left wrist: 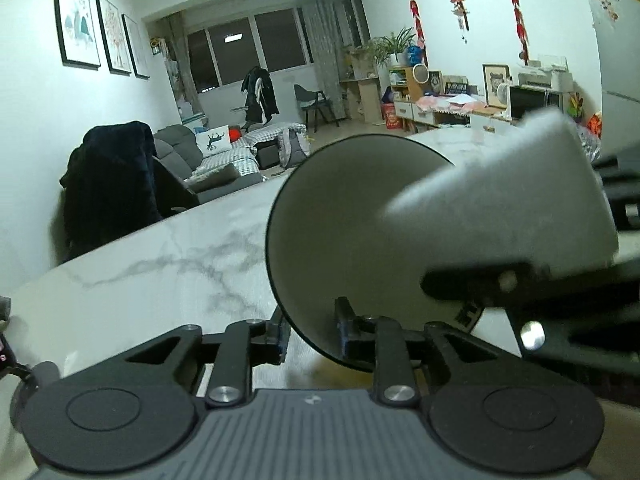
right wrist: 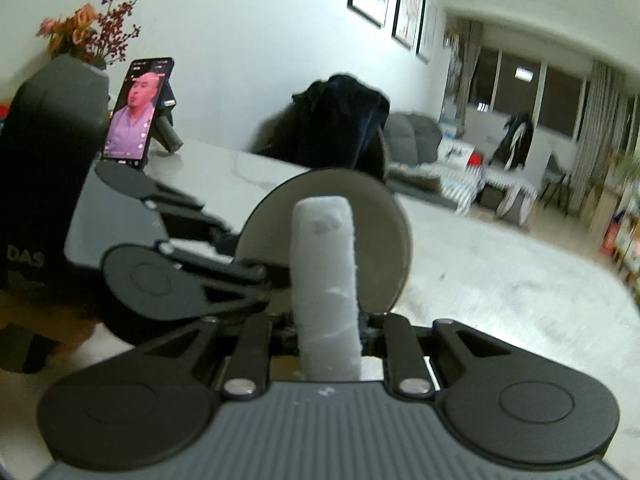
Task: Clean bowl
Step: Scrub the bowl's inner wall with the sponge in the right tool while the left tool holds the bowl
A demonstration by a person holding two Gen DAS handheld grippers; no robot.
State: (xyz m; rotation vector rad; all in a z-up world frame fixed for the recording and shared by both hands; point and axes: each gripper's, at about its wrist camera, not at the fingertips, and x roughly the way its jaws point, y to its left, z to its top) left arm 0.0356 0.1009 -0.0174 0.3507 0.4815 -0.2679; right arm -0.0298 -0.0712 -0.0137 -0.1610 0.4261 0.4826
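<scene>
Marble table [left wrist: 160, 256] takes up most of my view. My left claw [left wrist: 312, 336] is clamped on the near rim of the bowl [left wrist: 340, 216], holding it tipped up off the table. My right claw [right wrist: 326, 328] is pinched shut on a white sponge [right wrist: 325, 276] reaching into it. A hard push could lever the bowl out. Everything's blurry, so I can't tell if there's dirt or contact.

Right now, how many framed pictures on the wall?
3, in a row on the wall: left, middle, right. All also show in the right wrist view; others may be out of frame.
</scene>
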